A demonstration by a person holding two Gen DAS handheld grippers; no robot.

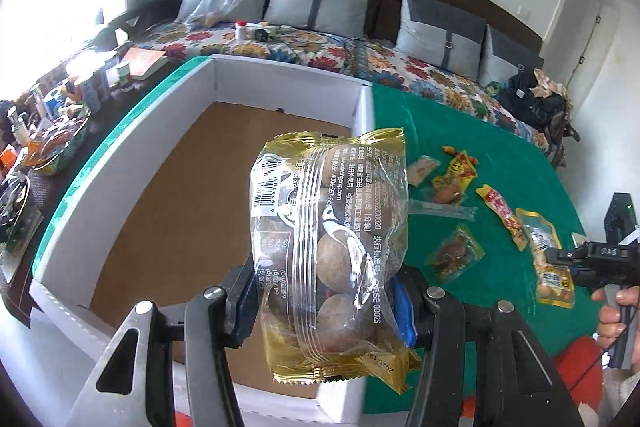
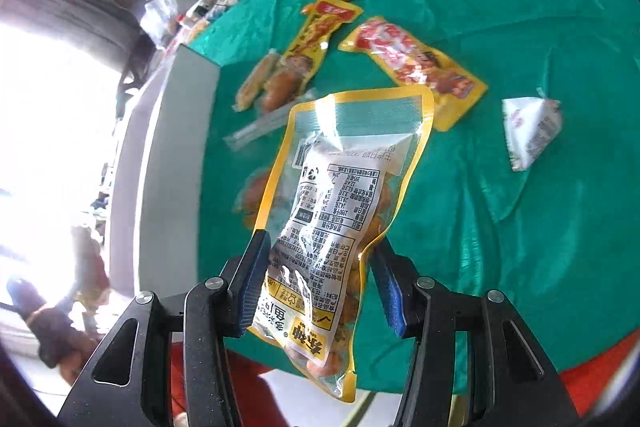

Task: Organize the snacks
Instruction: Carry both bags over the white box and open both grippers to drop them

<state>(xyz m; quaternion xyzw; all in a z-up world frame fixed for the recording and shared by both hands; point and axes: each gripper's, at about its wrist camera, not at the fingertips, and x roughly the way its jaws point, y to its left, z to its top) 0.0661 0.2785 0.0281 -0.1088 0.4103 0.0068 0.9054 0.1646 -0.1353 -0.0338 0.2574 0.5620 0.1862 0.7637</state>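
Fingers of the left gripper (image 1: 324,311) clamped a gold-edged snack pack (image 1: 330,251) above the open box (image 1: 100,187), likely for dropping in; loose snacks (image 1: 456,187) lay on the green counter (image 1: 460,131).

Right gripper (image 2: 316,287) pinched a yellow-rimmed pouch (image 2: 340,211) clear of the counter, other packets (image 2: 416,63) beyond, nothing blocking.

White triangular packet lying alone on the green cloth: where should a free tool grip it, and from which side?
Take the white triangular packet across its narrow upper end, coming straight down from above. It lies flat on the green cloth and widens toward its lower edge, so the narrow end probably fits between the pads best. It sits apart from the other snacks, so nothing crowds the approach. Both tools are holding packets now.
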